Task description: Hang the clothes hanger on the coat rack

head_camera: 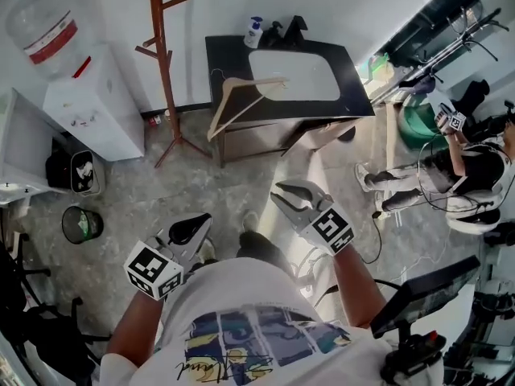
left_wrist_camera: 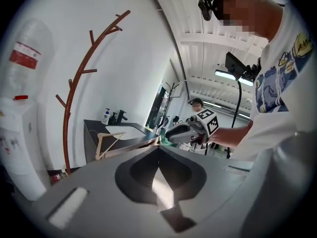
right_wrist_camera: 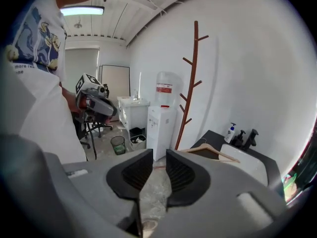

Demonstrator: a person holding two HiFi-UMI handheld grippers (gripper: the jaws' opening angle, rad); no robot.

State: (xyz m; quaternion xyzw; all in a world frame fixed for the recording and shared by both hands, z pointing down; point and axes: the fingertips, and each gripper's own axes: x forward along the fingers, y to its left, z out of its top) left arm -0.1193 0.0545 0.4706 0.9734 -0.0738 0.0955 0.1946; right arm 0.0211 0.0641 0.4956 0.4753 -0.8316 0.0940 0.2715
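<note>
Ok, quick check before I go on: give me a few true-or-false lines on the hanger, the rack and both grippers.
1. The hanger hangs on the rack. False: it lies on the counter, beside the sink, with one end past the front edge.
2. The right gripper has its jaws a little apart with nothing between them. True.
3. The left gripper holds the hanger. False: its jaws are together and empty.
4. In the head view the rack stands left of the counter. True.
</note>
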